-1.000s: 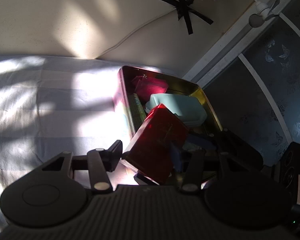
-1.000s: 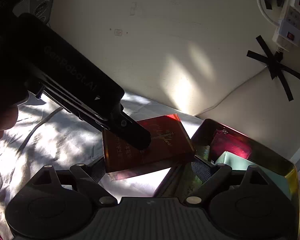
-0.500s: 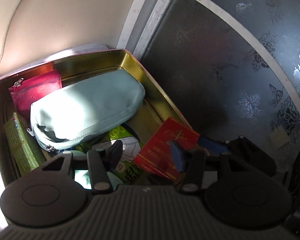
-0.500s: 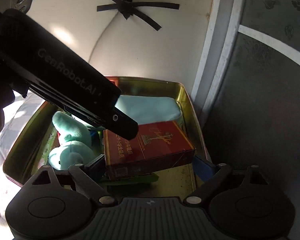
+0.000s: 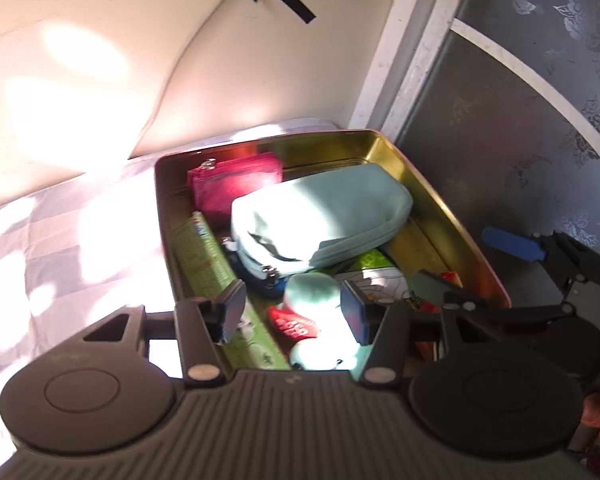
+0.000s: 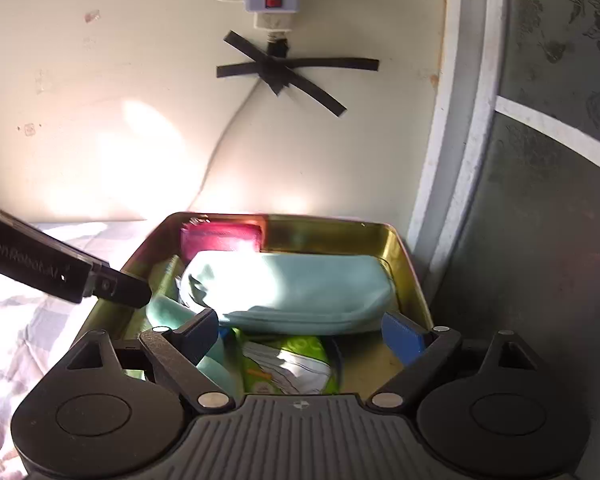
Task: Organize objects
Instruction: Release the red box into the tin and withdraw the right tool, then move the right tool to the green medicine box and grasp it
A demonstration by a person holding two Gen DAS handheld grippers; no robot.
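Likely soft, light pouch at frame centre in tin; pinch its middle. Left gripper and right gripper both gape, empty.

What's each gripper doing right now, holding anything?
Left gripper: open, empty, over the tin.
Right gripper: open, empty, over the same tin.

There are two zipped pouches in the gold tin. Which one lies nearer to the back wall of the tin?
The pink pouch: it stands against the back wall of the gold tin. The larger pale blue pouch lies in front of it, toward the middle.
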